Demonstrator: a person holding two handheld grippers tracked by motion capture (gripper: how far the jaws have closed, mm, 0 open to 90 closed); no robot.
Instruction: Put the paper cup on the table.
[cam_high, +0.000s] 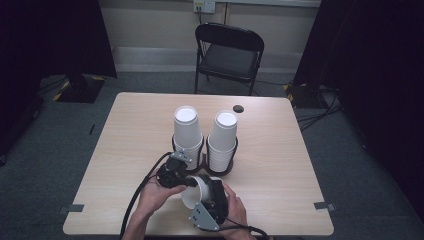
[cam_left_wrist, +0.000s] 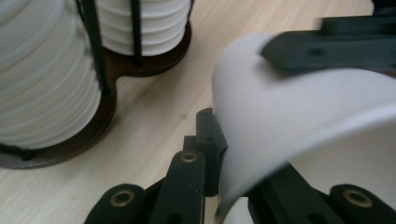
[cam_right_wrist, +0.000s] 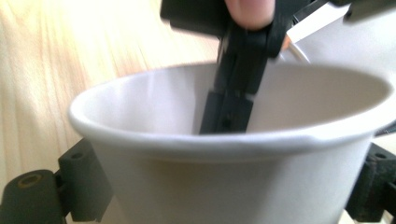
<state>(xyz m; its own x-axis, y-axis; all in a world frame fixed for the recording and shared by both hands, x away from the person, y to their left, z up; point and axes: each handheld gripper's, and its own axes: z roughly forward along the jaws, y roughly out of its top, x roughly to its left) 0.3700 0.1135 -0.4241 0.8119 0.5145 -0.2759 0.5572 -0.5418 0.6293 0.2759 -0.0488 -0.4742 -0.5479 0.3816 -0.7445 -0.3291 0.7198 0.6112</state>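
Left tool (cam_right_wrist: 233, 100) inside white cup (cam_right_wrist: 224, 140)

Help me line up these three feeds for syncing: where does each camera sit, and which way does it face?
High view: above the person's table edge, looking forward and down at the table, cup stacks and chair; forearms and hands show.
Left gripper view: on the left gripper, looking along its jaws pinching the white cup wall; those jaws show.
Right gripper view: on the right gripper, its jaws flanking the cup; a fingertip shows.
Shared: both gripper views show the cup and the opposite gripper.
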